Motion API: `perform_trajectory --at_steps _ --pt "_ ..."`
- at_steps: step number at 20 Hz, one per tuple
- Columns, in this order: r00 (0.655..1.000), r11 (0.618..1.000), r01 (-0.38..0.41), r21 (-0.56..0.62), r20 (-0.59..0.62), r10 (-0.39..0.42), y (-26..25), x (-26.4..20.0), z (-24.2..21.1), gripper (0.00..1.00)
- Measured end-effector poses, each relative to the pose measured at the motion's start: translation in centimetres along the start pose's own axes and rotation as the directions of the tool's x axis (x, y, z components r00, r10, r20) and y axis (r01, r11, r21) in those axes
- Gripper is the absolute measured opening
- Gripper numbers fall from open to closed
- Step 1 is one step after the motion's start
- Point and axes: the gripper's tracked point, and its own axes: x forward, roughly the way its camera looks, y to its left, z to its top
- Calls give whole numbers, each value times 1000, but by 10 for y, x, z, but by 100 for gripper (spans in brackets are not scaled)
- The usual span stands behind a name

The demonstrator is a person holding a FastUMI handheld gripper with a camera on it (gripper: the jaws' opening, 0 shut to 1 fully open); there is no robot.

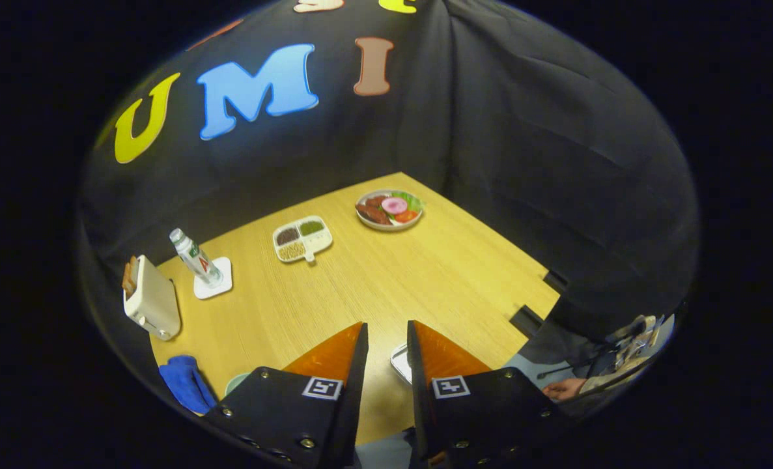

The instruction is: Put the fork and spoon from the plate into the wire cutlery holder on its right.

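Hovering high over the wooden table (386, 280), the gripper (386, 342) carries nothing: its fingers stand a little apart, with bare tabletop showing in the gap between them. The move ahead turns on what lies low and close. Just behind the inner edge of the right finger, near the table's near edge, a pale rounded rim (400, 362) peeks out; it may be the plate with the fork and spoon, but too little of it shows to be sure, and neither the cutlery nor its long axis can be made out. The wire holder cannot be picked out either. So the target probably sits below and slightly right of the fingers, not ahead of them.

Everything ahead is off-task: a divided snack tray (302, 238) mid-table, a dish of food (389, 210) toward the far corner, and a bottle (194, 258) on a coaster beside a toaster (151, 303) along the left edge.
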Motion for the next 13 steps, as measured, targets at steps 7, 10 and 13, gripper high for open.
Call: perform_trajectory --at_steps 7,10,13 --pt "937 989 -133 -58 317 145 38 -43 91 36" --pt "897 978 -185 -92 390 206 58 -60 114 36" --pt "826 961 -234 -146 492 275 79 -84 135 36"
